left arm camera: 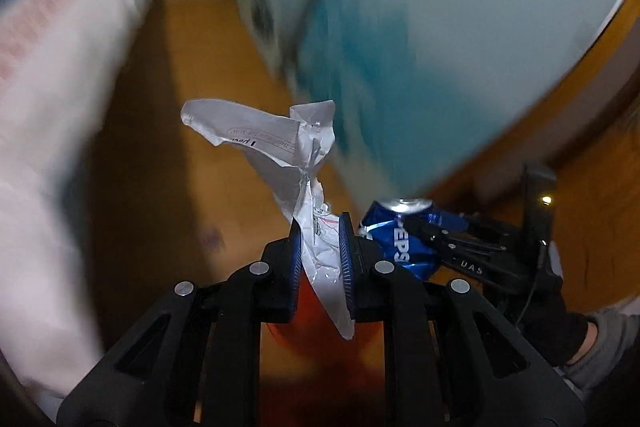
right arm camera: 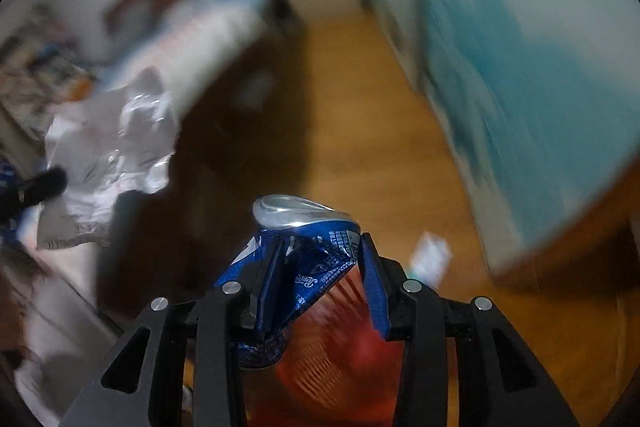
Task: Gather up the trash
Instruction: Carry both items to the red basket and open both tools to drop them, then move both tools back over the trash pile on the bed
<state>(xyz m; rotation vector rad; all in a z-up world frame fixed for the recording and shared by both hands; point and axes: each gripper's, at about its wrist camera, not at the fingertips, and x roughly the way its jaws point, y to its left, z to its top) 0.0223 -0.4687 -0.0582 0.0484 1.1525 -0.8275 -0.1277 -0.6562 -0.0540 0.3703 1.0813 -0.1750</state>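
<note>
Bare wood floor (right arm camera: 360, 115) lies open between bed (left arm camera: 60, 75) and blue panel (left arm camera: 460, 27). Left tool (left arm camera: 320, 251) pinches crumpled paper (left arm camera: 280, 155); right tool (right arm camera: 320, 267) pinches a crushed Pepsi can (right arm camera: 304, 227)

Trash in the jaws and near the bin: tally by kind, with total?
Crumpled paper wrapper, in the left gripper: 1
Crushed blue Pepsi can, in the right gripper: 1
Small white scrap on the floor, too blurred to identify: 1
Red slotted bin below: 1
Total: 4

Motion blur smears the bed (left arm camera: 60, 87), wardrobe (left arm camera: 460, 27) and red basket (right arm camera: 340, 367)
</note>
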